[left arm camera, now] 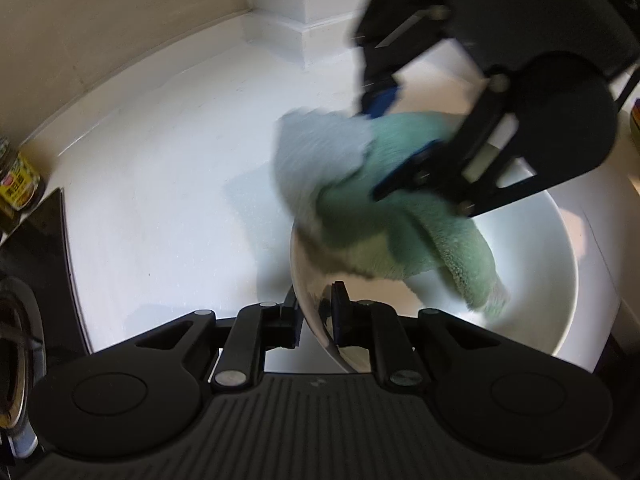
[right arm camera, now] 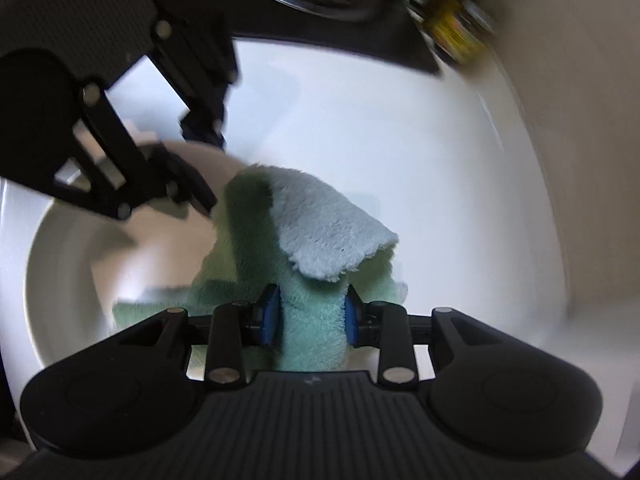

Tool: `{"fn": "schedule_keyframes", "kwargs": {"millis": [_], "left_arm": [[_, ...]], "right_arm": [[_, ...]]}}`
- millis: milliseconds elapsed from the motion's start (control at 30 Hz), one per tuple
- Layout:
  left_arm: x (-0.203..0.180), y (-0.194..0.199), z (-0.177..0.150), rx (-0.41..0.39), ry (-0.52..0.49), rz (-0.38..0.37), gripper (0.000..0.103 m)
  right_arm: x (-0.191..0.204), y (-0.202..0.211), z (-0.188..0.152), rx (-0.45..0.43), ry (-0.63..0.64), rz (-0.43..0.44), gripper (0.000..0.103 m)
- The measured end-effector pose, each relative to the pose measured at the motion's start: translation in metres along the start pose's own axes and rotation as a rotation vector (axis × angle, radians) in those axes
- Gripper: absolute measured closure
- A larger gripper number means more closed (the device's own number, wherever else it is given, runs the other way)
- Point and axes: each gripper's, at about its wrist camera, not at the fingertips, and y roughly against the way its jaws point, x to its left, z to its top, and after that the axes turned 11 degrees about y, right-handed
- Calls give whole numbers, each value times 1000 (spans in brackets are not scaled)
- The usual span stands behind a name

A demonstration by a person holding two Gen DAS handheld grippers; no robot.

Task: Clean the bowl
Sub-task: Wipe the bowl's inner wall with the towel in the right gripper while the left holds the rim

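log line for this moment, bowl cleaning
left gripper: jaws astride bowl rim | right gripper: cloth between jaws, over bowl

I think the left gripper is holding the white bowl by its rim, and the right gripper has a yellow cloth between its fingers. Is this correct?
Not quite. The cloth is green, not yellow; the right wrist view shows it between the right gripper's fingers. The rest is right: the left gripper has the rim of the white bowl between its fingers, as the left wrist view shows.
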Motion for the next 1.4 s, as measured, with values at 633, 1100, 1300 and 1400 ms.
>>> {"fn": "schedule_keyframes", "kwargs": {"millis": [633,1100,1300,1400], "left_arm": [[-8,7,-7,-11,84,9,88],[-3,-1,48,63,-194,-130,91],[-12,-9,52,110,-237,-106,93],[-13,-9,52,118,-176,-80,93]], "right_arm": [[-6,28,-94,33,-808,193,86],[-10,20,-69,40,-509,161,84],[-30,17,-49,-35,-393,109,86],[-39,11,-43,-37,-430,125,85]]}}
